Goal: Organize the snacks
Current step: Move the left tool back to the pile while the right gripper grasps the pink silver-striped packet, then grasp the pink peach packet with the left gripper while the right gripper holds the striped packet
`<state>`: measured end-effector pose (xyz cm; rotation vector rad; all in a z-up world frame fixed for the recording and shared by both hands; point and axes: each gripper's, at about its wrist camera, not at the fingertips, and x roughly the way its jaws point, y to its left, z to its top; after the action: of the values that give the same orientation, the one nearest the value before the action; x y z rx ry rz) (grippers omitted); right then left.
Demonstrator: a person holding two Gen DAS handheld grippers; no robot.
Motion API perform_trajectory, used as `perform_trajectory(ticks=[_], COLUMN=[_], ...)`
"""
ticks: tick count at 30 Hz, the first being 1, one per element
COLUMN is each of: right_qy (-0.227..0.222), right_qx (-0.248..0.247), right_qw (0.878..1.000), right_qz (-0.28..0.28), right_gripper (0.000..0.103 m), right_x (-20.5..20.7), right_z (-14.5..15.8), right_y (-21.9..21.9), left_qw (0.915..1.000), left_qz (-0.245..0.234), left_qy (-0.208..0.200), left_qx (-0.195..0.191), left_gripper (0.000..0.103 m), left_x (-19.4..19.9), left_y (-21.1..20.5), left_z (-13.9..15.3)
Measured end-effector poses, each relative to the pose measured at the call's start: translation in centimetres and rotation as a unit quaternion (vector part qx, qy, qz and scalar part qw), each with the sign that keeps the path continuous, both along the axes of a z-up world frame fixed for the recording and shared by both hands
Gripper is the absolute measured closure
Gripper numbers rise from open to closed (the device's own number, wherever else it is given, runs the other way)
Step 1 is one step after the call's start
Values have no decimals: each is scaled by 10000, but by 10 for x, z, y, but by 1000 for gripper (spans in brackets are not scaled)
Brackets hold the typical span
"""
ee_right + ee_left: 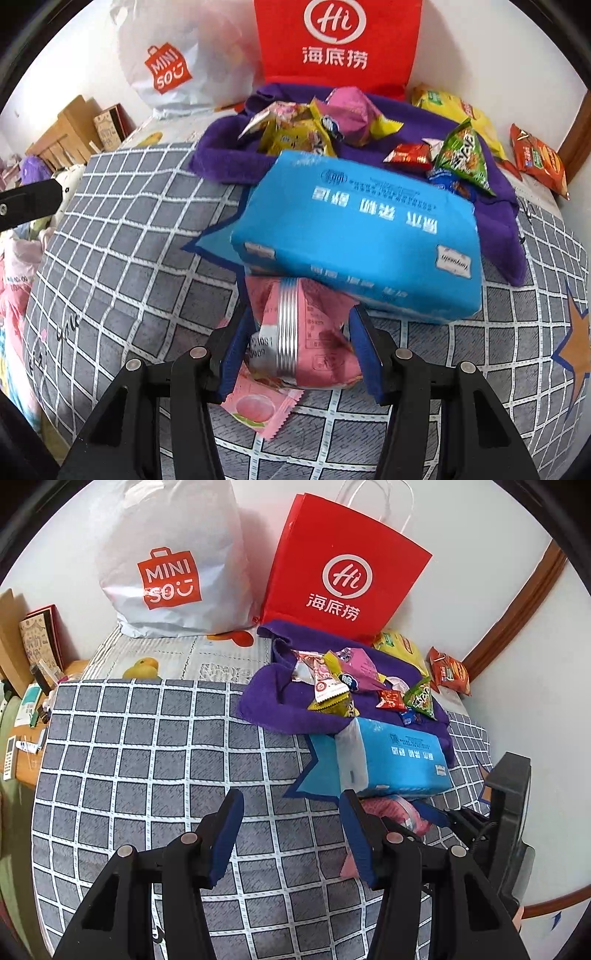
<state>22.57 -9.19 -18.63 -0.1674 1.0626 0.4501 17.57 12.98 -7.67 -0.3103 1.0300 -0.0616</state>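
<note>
My right gripper (300,321) is shut on a puffy pink snack packet (317,347) with a silver seam, just in front of a blue tissue pack (362,236). A flat pink peach-print sachet (258,406) lies on the sheet under it. Behind the tissue pack, a purple towel (229,162) carries several small snacks: yellow, pink, red and green packets (463,155). My left gripper (290,812) hangs open over the checked bedsheet (147,757), nothing between its fingers. In the left wrist view the right gripper (436,818) shows at the right edge with the pink packet (402,810).
A red paper bag (343,572) and a white Miniso bag (173,561) stand against the wall at the back. Orange-red (541,158) and yellow (454,107) snack bags lie right of the towel. A cluttered wooden side table (33,709) borders the bed at left.
</note>
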Motion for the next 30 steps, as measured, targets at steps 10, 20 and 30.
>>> perform_trajectory(ticks=[10, 20, 30], right_qy=[-185, -767, -620], right_qx=[100, 574, 842], right_qw=[9998, 9945, 9907], right_qz=[3, -417, -871], right_gripper=[64, 64, 64], right_x=[-12, -41, -56], right_z=[1, 32, 15], right_y=[-15, -85, -151], left_qw=[9998, 9982, 9952], left_qz=[-62, -447, -824], left_qy=[102, 356, 485], left_qx=[153, 167, -196], left_gripper=[52, 52, 50], left_x=[-9, -12, -9], left_y=[-17, -63, -92], left_z=[-9, -46, -83])
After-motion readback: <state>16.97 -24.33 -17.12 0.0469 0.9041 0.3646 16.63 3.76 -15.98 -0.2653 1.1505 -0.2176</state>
